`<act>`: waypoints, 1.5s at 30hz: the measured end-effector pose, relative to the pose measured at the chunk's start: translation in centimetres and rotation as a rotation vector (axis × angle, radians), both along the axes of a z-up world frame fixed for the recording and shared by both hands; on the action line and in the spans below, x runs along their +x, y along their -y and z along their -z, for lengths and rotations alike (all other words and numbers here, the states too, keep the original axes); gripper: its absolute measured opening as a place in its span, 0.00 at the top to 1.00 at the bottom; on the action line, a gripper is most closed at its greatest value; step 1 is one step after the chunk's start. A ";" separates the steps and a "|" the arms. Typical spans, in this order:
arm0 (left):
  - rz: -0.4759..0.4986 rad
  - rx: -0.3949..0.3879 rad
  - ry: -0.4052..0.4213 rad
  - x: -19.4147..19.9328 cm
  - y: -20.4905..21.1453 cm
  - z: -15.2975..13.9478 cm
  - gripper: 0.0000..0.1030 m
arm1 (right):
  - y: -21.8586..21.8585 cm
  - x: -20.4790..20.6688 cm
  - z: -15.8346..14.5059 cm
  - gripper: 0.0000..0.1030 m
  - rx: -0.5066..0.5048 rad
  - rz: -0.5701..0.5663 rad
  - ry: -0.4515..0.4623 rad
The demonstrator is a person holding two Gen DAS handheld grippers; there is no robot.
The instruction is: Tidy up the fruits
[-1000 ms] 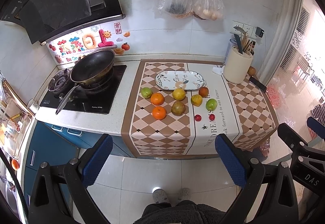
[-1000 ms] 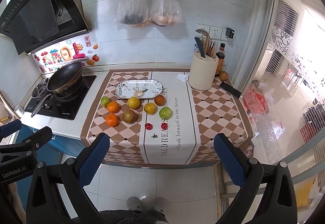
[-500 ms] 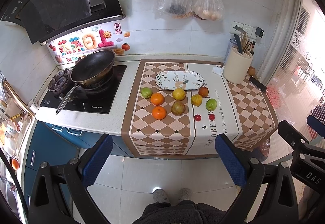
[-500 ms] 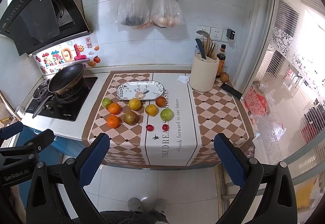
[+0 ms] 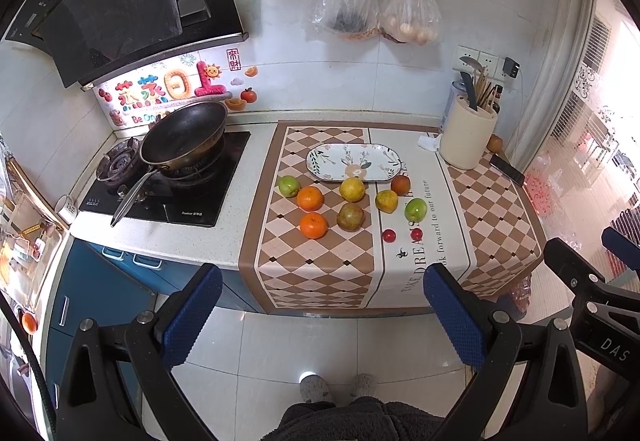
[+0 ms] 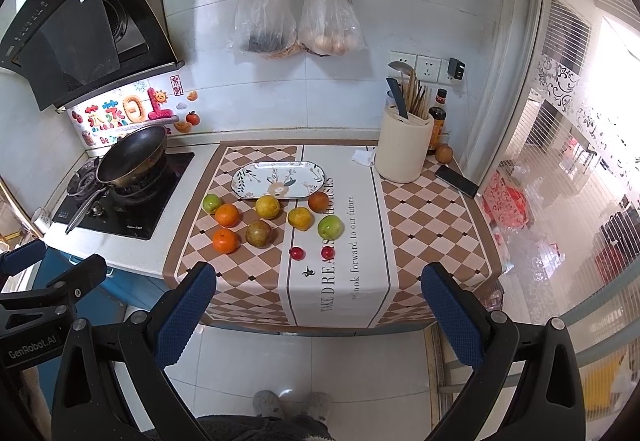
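Fruits [image 5: 352, 190] lie loose before plate [image 5: 354, 162]; both claws gape.

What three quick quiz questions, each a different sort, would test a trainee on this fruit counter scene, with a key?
1. True or false: the patterned plate already holds fruit.
2. How many small red fruits lie nearest the counter's front edge?
3. Multiple choice: the right gripper is A) shut on an orange, B) open and holding nothing, C) resting on the plate.

Key: 1 false, the plate is bare and all fruit lies on the cloth. 2 two. 3 B; the left gripper is also open.
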State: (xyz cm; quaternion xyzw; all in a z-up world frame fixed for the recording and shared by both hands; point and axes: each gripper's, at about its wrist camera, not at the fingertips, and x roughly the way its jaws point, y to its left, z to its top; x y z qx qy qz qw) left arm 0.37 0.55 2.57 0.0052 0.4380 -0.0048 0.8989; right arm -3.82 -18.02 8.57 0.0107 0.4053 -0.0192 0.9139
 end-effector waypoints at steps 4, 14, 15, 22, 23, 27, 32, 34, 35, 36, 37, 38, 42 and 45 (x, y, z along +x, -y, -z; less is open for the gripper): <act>0.000 0.001 0.005 -0.4 0.4 -0.7 0.00 | 0.0 0.1 -0.1 0.00 0.002 -0.003 0.005; -0.003 -0.002 0.009 -0.3 0.4 -0.8 0.00 | 0.7 0.1 0.2 0.00 0.020 -0.015 0.011; -0.005 -0.002 0.009 -0.2 0.5 -0.7 0.00 | 0.8 0.1 0.2 0.00 0.023 -0.018 0.013; -0.083 0.054 0.078 1.6 1.0 0.0 0.00 | 2.5 1.6 1.8 0.00 0.045 -0.030 0.077; -0.100 0.069 0.090 2.1 1.0 0.3 0.00 | 2.8 2.1 2.3 0.00 0.043 -0.040 0.089; -0.195 0.139 0.100 5.3 0.3 3.3 0.00 | 3.8 5.5 6.2 0.00 0.105 -0.062 0.036; -0.268 0.172 -0.026 10.7 -2.0 9.1 0.00 | 3.5 10.4 11.9 0.00 0.167 -0.074 -0.098; -0.272 0.148 -0.098 13.0 -3.0 11.7 0.00 | 3.1 12.4 14.6 0.00 0.177 -0.075 -0.139; -0.269 0.135 -0.146 14.7 -3.5 13.4 0.00 | 2.9 13.1 15.5 0.01 0.171 -0.085 -0.162; -0.261 0.127 -0.179 15.6 -3.7 14.7 0.00 | 2.6 14.4 17.1 0.02 0.176 -0.078 -0.190; -0.248 0.110 -0.221 17.0 -4.1 16.3 0.00 | 2.3 15.2 18.0 0.05 0.181 -0.077 -0.209; -0.235 0.102 -0.257 18.2 -4.3 17.9 0.00 | 1.8 16.4 19.3 0.07 0.195 -0.081 -0.232; -0.167 0.081 -0.375 23.0 -4.7 23.7 0.01 | -0.3 20.5 24.5 0.09 0.218 -0.057 -0.318; -0.075 0.072 -0.456 26.4 -4.2 27.9 0.02 | -1.5 23.3 27.8 0.10 0.231 -0.037 -0.380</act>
